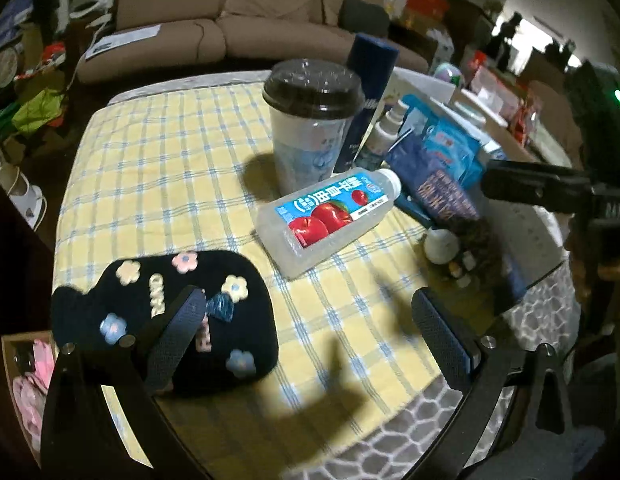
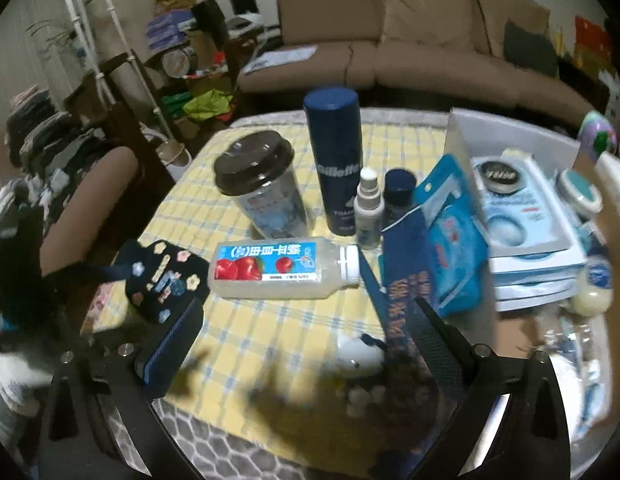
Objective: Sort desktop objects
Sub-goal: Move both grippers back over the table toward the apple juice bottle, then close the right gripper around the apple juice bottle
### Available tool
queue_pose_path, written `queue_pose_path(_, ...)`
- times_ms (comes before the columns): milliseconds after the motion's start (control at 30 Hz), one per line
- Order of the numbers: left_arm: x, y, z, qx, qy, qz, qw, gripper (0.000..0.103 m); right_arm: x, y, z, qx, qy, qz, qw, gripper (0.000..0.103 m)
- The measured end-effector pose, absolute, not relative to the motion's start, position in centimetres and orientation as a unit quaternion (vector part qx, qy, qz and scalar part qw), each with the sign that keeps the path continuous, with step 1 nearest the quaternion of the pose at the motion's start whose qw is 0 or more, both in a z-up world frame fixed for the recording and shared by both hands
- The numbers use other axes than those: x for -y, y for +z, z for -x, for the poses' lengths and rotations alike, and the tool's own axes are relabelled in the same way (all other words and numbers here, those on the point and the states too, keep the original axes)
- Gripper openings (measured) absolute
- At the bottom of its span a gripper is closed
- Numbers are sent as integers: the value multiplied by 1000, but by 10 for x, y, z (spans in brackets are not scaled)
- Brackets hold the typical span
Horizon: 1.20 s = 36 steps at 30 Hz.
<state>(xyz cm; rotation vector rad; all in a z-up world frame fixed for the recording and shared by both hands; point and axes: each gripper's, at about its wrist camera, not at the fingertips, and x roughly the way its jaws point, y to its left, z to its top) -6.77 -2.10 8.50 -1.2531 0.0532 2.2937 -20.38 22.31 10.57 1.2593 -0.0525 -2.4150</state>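
A table with a yellow checked cloth (image 1: 158,184) holds lots of things. The left gripper (image 1: 306,320) hangs above the cloth with its two fingers far apart and nothing between them. One finger sits over a black pouch with little flowers (image 1: 178,316), which lies flat near the table's front edge. In the middle, a juice bottle with red apples on its label (image 1: 325,220) lies on its side, with its white cap pointing at a dark blue packet (image 1: 433,184). Just behind the bottle stands a cup with a dark lid (image 1: 311,120). Beside the cup stands a tall dark blue can (image 1: 369,92), and next to the can is a small white spray bottle (image 1: 385,128). The right gripper (image 2: 310,340) is also wide open and holds nothing. It hangs over the near side of the table, above a small white toy (image 2: 357,354) that looks blurry. In the right wrist view, a light blue wipes pack (image 2: 453,256) leans by the dark blue packet, and a stack of flat white and blue packs (image 2: 525,232) lies to the right, in front of a white box (image 2: 505,136). A brown sofa (image 2: 409,44) is behind the table.
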Motion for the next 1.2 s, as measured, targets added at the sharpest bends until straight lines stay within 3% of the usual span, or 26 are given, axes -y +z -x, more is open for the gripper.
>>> queue_pose_path(367,2,40,111,-6,830,482,279,103,-211,54,261,39,-850,-482,208,103)
queue_pose_path(700,-16,31,130,15,817,484,314,103,-212,33,278,65,-837,-495,223,103)
queue_pose_path(1200,-25,36,72,34,745,543,387,103,-214,43,260,90,-822,-501,256,103)
